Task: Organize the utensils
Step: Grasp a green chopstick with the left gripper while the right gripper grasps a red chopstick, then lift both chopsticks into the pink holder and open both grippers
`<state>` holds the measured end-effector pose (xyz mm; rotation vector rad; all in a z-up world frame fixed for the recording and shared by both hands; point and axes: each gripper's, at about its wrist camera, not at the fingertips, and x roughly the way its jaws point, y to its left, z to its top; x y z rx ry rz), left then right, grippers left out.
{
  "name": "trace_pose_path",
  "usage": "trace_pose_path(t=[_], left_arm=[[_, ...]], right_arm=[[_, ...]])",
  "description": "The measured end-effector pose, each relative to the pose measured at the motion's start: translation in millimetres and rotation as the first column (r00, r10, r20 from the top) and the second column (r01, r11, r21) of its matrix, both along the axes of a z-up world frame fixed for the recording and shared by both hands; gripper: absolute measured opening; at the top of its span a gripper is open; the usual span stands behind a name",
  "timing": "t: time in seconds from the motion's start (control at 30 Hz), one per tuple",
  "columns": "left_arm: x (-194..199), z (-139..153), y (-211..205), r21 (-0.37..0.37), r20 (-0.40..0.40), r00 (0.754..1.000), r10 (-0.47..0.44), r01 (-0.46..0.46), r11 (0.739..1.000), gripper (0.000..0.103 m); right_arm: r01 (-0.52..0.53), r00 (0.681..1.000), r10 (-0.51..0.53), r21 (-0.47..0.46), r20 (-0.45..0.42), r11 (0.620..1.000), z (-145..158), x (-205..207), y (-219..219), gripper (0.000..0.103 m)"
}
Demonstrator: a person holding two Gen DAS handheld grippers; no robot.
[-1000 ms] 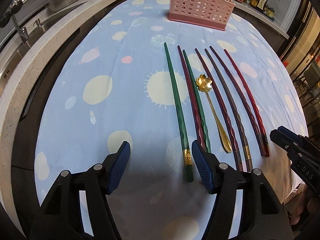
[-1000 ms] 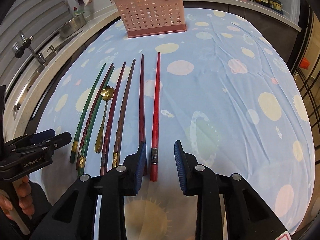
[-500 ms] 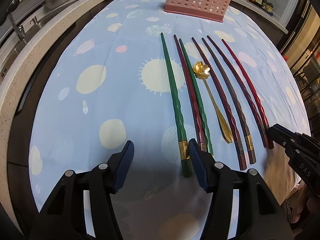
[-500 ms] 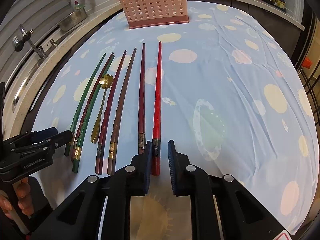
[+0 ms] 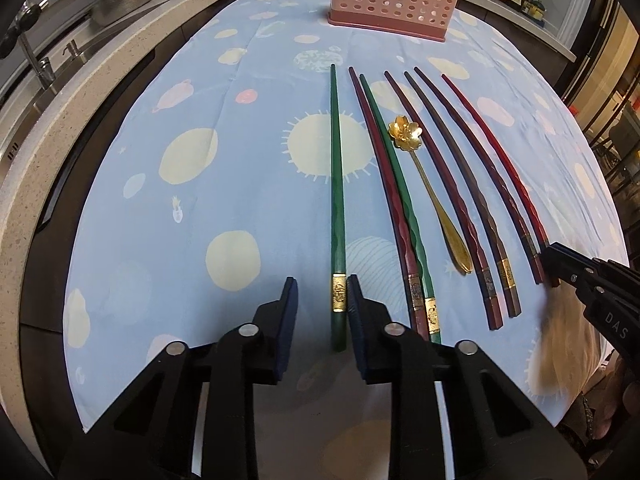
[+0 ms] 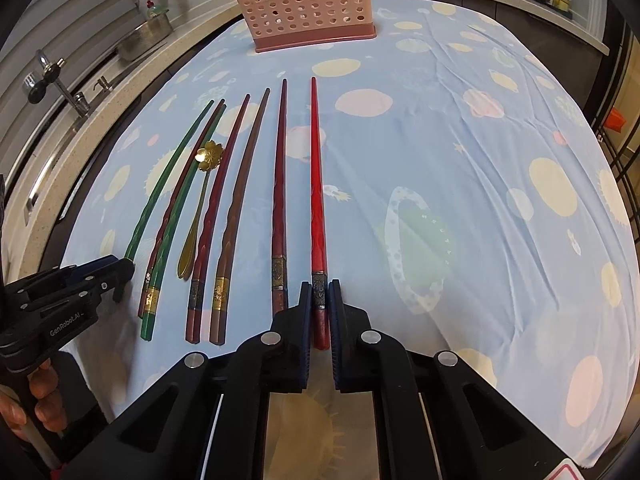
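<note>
Both grippers are going for chopsticks at once here. The right gripper (image 6: pixel 320 300) is clamped on the thick end of the bright red chopstick (image 6: pixel 318 200), pads squeezing right at its metal band. The left gripper (image 5: pixel 322 300) has just been closing around the outer green chopstick (image 5: pixel 336 200); its jaws stand only partly apart, with the right pad against the gold band and a visible gap on the other side, so I wouldn't call that a grip yet.

The row of chopsticks plus the gold flower spoon (image 5: pixel 424 184) lies on the blue cloth (image 5: pixel 200 200) over the counter, butt ends toward the person, tips pointing to 12 o'clock.

What could go wrong, as I see it:
- Gripping at the very end means a long lever, so the chopstick could droop or swivel between the pads on the lift.
- If the left one shuts off-centre, the green stick may roll or skid sideways to 3 o'clock into the dark red and green pair (image 5: pixel 404 216) just beside it.
- The cloth could bunch up if a fingertip drags on it.
- Threading a long tilted stick into the holder could snag the rim.

The pink perforated holder (image 6: pixel 304 4) stands at 12 o'clock, well apart from the row. A red handle sticks up at its left side, though I can't tell whether it stands inside; the rest of the inside I can't make out.
</note>
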<state>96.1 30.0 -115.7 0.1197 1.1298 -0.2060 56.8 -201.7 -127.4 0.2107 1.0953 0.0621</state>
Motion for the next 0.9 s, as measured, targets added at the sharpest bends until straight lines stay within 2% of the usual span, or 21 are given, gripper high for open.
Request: trace_pose_path(t=[0.03,0.07,0.27,0.47,0.63,0.9], left_arm=[[0,0,1,-0.006,-0.002,1.000,0.001,-0.001,1.000,0.010],[0,1,3,-0.010,-0.003,1.000,0.003,-0.003,1.000,0.008],[-2,8,8,-0.040,-0.003,1.000,0.009,-0.009,0.999,0.007],[1,41,17,-0.075,0.055,0.998,0.031,-0.027,0.997,0.007],[8,71,20,-0.094,0.124,0.991,0.046,-0.034,0.995,0.007],[24,103,19,-0.111,0.204,0.977,0.062,-0.040,0.993,0.007]], right_arm=[[0.000,1.000,0.000,0.000,0.001,1.000,0,0,0,0.007],[0.003,1.000,-0.003,0.000,0.002,1.000,0,-1,-1,0.007],[0.016,0.999,-0.016,-0.007,0.028,1.000,7,-3,-6,0.007],[0.016,0.995,-0.010,-0.057,0.100,0.998,32,-7,-7,0.007],[0.030,0.987,-0.026,-0.021,0.160,0.999,57,-4,-14,0.007],[0.056,0.964,-0.063,0.036,0.259,0.998,100,9,-30,0.007]])
